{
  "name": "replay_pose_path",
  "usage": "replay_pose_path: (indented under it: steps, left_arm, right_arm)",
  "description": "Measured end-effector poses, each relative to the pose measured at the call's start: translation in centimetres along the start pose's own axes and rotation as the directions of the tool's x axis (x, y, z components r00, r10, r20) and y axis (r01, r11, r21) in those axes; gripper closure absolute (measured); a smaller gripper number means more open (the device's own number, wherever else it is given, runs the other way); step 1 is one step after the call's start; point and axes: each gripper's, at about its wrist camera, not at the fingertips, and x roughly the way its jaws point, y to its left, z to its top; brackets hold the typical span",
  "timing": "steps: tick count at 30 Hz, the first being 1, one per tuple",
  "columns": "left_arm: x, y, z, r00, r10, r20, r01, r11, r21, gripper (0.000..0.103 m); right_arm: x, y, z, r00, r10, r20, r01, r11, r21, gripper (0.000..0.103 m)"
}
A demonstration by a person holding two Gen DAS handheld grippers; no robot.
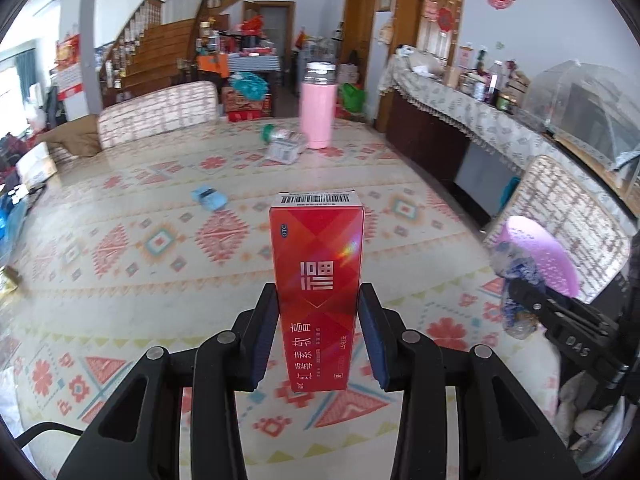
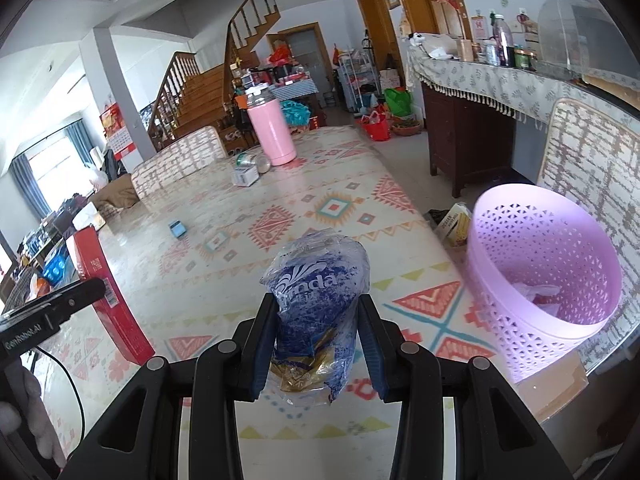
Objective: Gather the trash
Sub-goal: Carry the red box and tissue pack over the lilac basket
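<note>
left gripper (image 1: 319,336) clamped on red box (image 1: 316,280), right gripper (image 2: 319,336) clamped on crumpled wrapper (image 2: 316,304), pink basket (image 2: 520,320) at table edge

Left gripper (image 1: 319,332): black angular frame, round silver screw heads on finger links, dark blue pads (image 1: 262,344) being shown inside.
Right gripper (image 2: 319,332): same black frame, silver screws, blue pads (image 2: 264,344).
White lettering being shown along black sides; thin black cable trailing near left.
</note>
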Motion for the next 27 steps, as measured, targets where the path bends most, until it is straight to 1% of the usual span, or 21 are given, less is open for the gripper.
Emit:
replay_pose_path:
  steps: [4, 9, 12, 14, 16, 20, 26, 27]
  left_arm:
    - [0.2, -2.4, 1.3, 0.997, -0.082, -0.002, 0.082, 0.996, 0.047, 0.064]
    - [0.9, -6.2, 2.8, 0.984, -0.175, -0.018, 0.176, 0.978, 0.111, 0.064]
    - [1.7, -8.7, 3.4, 0.973, -0.229, -0.040, 0.232, 0.962, 0.143, 0.064]
    - [2.3, -10.5, 3.7, 0.960, -0.272, -0.065, 0.279, 0.947, 0.160, 0.064]
    - [2.9, -12.2, 4.0, 0.951, -0.300, -0.081, 0.310, 0.934, 0.178, 0.064]
    - [3.8, -15.1, 4.7, 0.936, -0.339, -0.096, 0.352, 0.912, 0.210, 0.064]
    - [5.0, -19.7, 6.2, 0.901, -0.418, -0.119, 0.434, 0.873, 0.222, 0.064]
    - [5.3, -20.4, 6.3, 0.898, -0.425, -0.117, 0.440, 0.869, 0.227, 0.064]
  right_arm:
    - [-0.6, -2.2, 0.6, 1.000, -0.026, 0.015, 0.025, 0.999, 0.025, 0.060]
    - [-2.0, -5.4, 1.5, 0.998, -0.054, 0.037, 0.052, 0.996, 0.068, 0.060]
    - [-2.7, -7.6, 2.1, 0.995, -0.086, 0.051, 0.081, 0.993, 0.091, 0.060]
    - [-3.1, -9.5, 2.3, 0.992, -0.116, 0.056, 0.109, 0.988, 0.112, 0.060]
    - [-3.4, -11.1, 2.5, 0.988, -0.140, 0.058, 0.132, 0.983, 0.130, 0.060]
    - [-3.9, -13.9, 2.9, 0.983, -0.177, 0.057, 0.166, 0.973, 0.162, 0.060]
    - [-4.0, -16.5, 3.4, 0.976, -0.209, 0.063, 0.194, 0.964, 0.184, 0.060]
    - [-4.0, -16.8, 3.4, 0.975, -0.212, 0.064, 0.198, 0.963, 0.185, 0.060]
